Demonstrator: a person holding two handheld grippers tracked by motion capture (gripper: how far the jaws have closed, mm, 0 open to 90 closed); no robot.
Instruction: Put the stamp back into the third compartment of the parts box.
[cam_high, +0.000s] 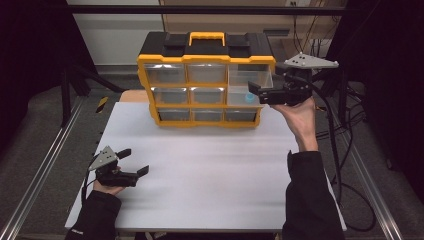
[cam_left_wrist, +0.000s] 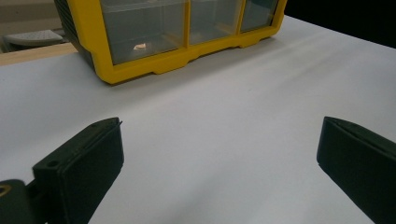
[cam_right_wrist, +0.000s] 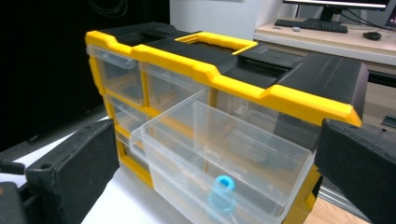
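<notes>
Left gripper (cam_high: 134, 161): low over the white table (cam_high: 210, 175), jaws wide, nothing between them.
Right gripper (cam_high: 256, 93): raised at the organizer (cam_high: 206, 80), jaws spread wide, empty.
Drawer (cam_right_wrist: 219, 158): clear, pulled out, just ahead of the right jaws.
Blue piece (cam_right_wrist: 221, 195): on the drawer floor, between and just beyond those jaws.
Handling: likely light, stiff, smooth plastic; may slip. Pinch across its body, clear of the thin drawer walls.

One organizer (cam_high: 206, 80) — eight drawers, one blue piece (cam_right_wrist: 221, 193)
</notes>
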